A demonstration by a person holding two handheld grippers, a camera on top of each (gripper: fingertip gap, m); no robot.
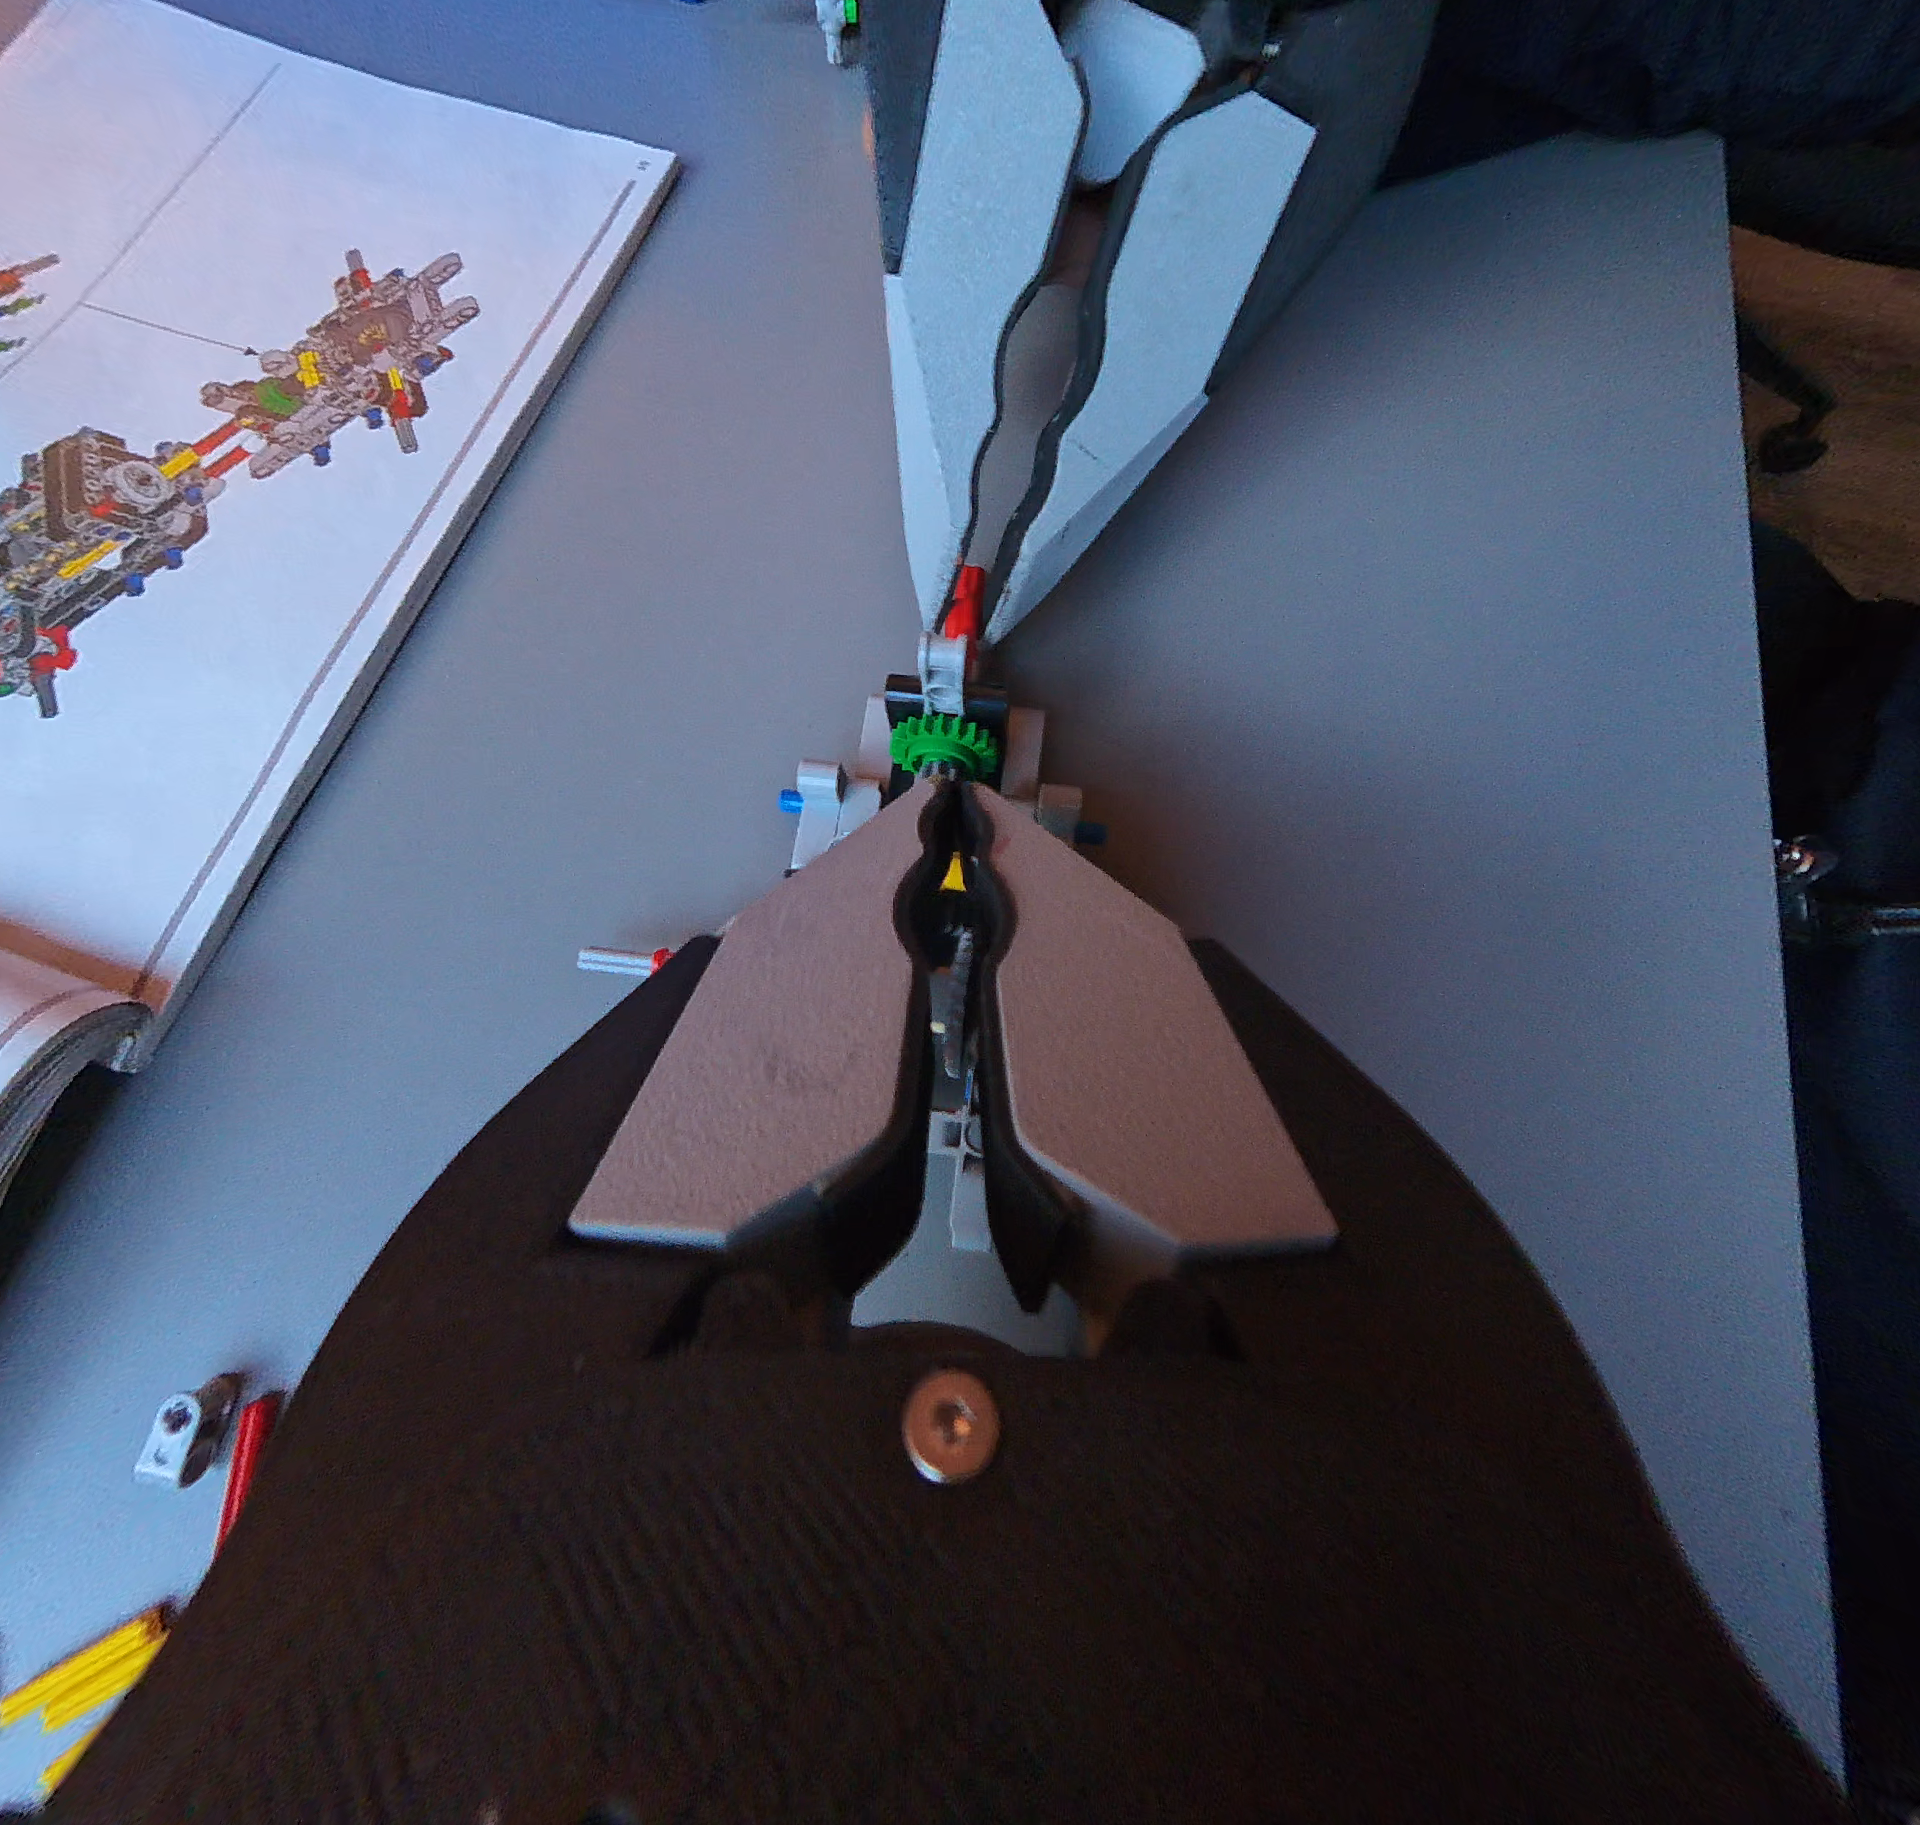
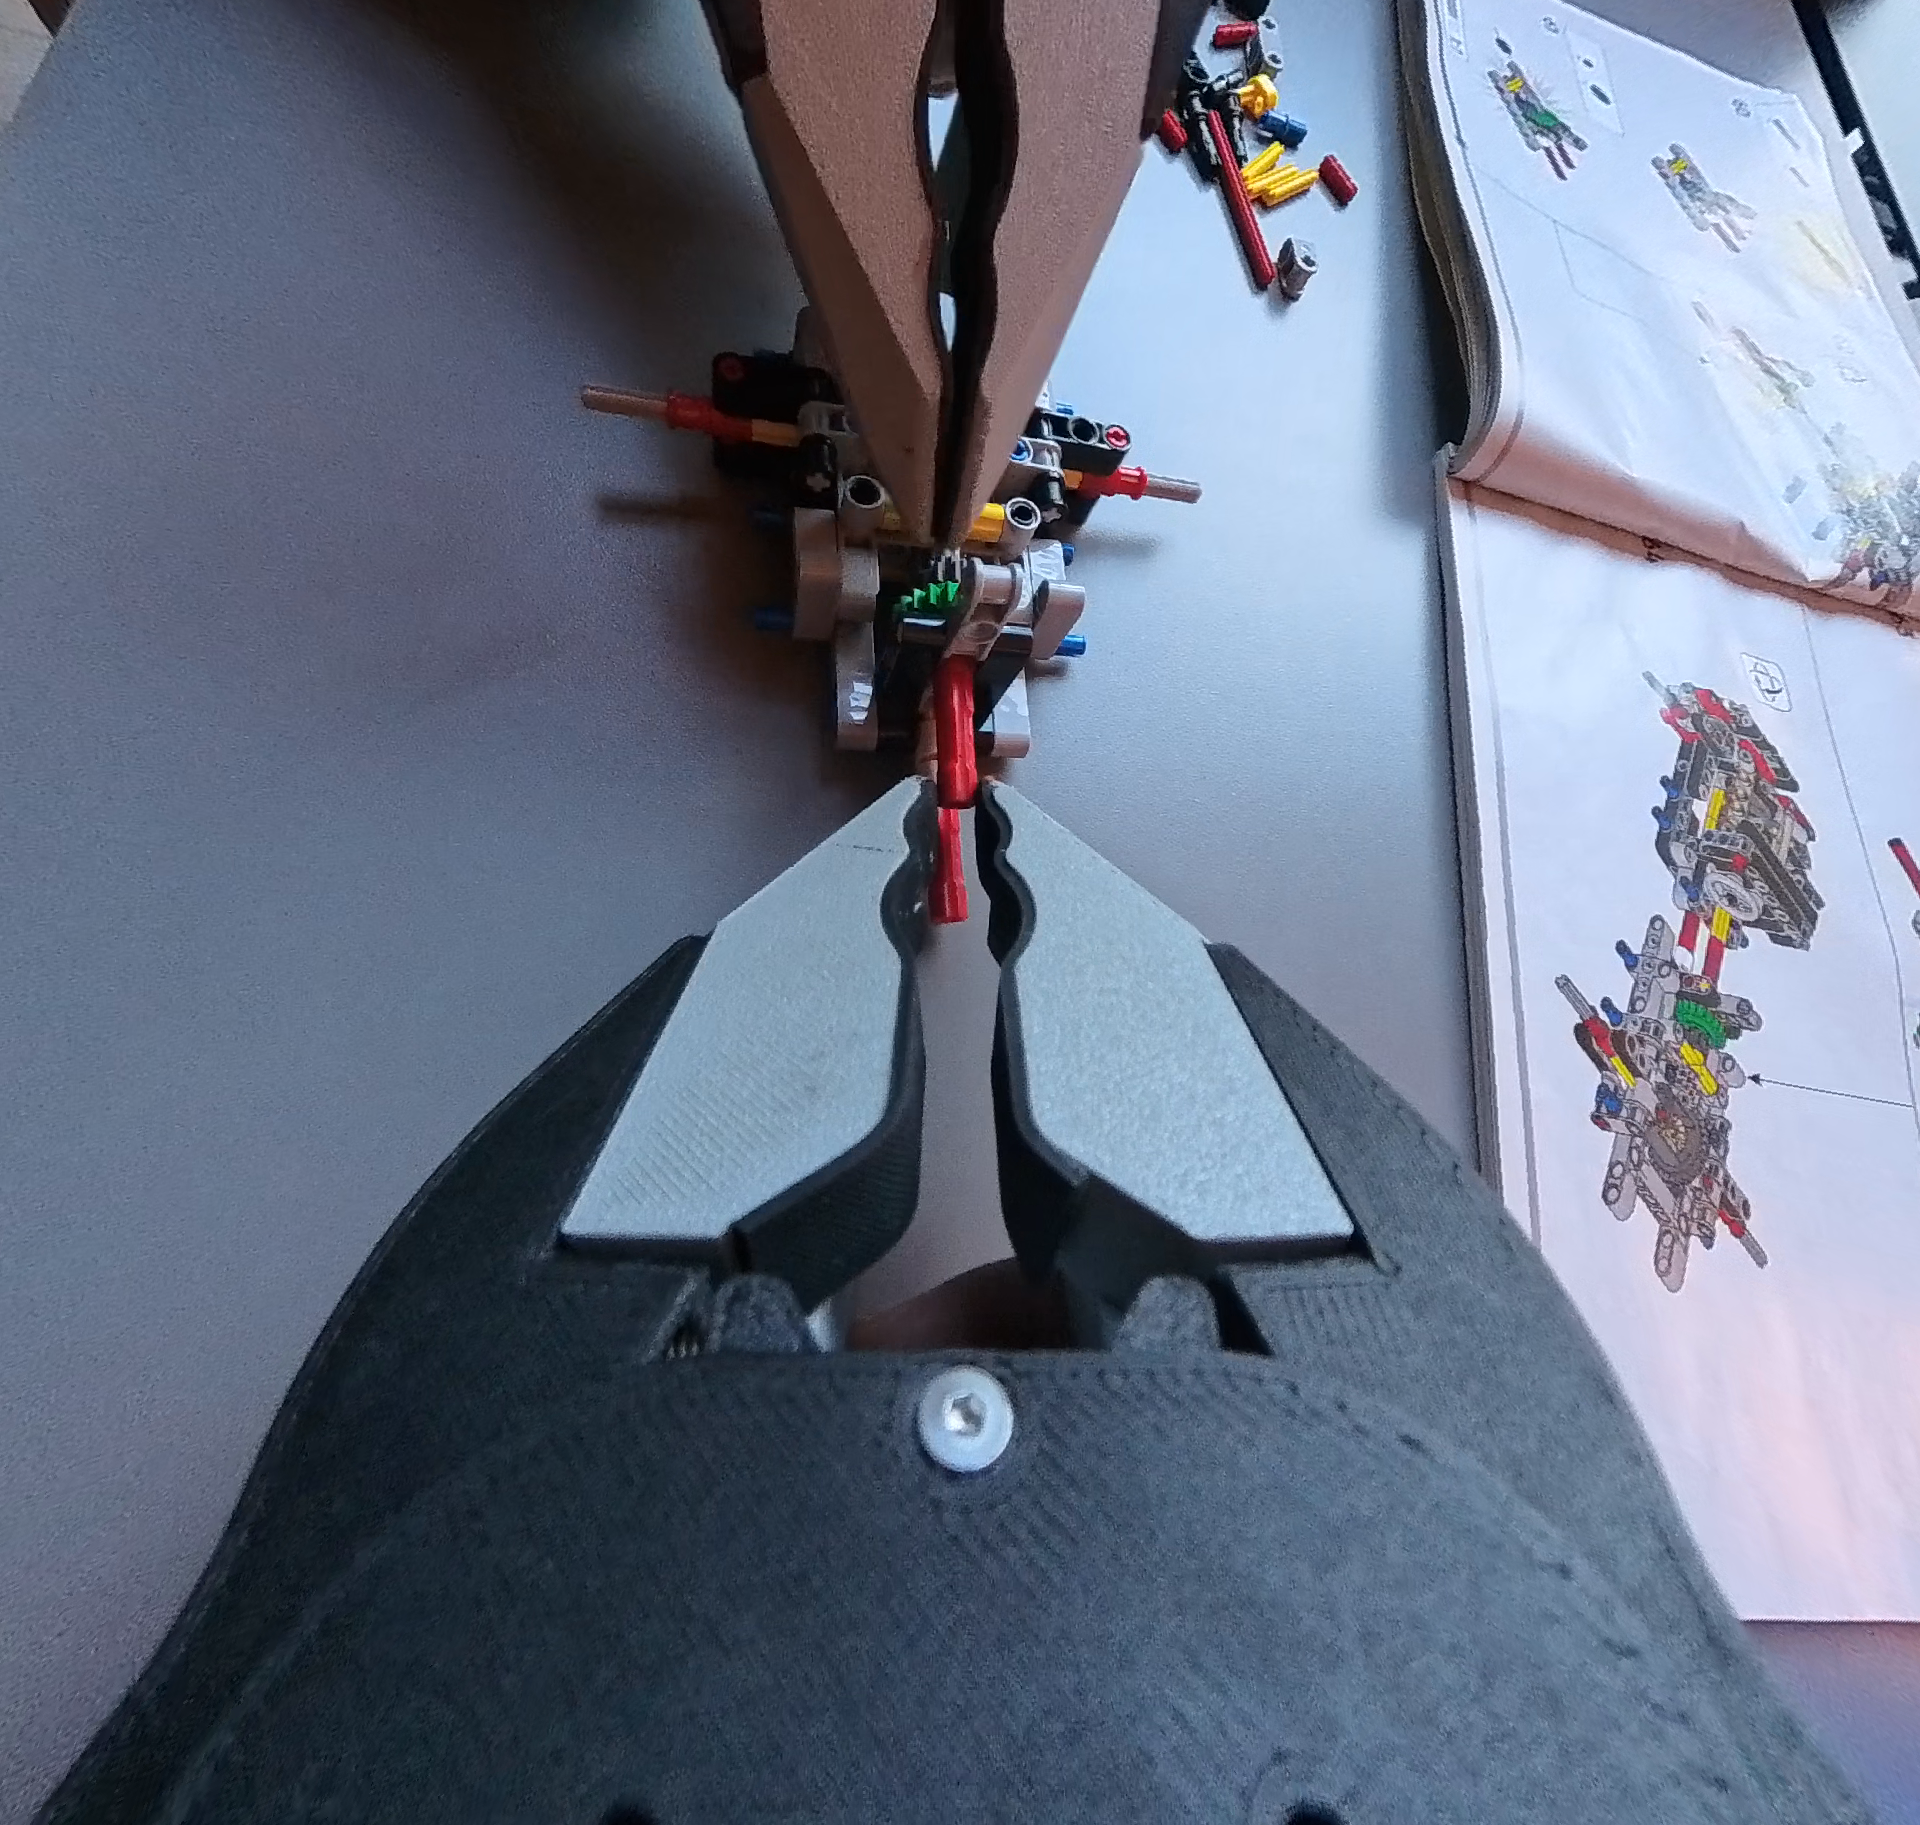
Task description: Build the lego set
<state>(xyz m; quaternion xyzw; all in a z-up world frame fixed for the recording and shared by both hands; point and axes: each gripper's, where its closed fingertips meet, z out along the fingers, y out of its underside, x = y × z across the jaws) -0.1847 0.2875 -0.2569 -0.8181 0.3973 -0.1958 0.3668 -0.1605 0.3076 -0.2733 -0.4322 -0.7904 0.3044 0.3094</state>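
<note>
Centrally, the grey-and-black brick assembly (image 2: 925,622) with its green gear (image 1: 943,745) rests on the worktop (image 2: 312,632); the right hand-held gripper (image 2: 951,788) pinches its red axle (image 2: 954,736), while the left hand-held gripper (image 1: 948,788), fully closed, pinches the gear's shaft tip.

Each handheld gripper, the left gripper (image 1: 951,788) and the right gripper (image 2: 951,788), has a black ribbed printed body with one silver hex screw (image 2: 963,1417), and two grey wedge-shaped fingers (image 2: 769,1048) lined with wavy black pads.
</note>
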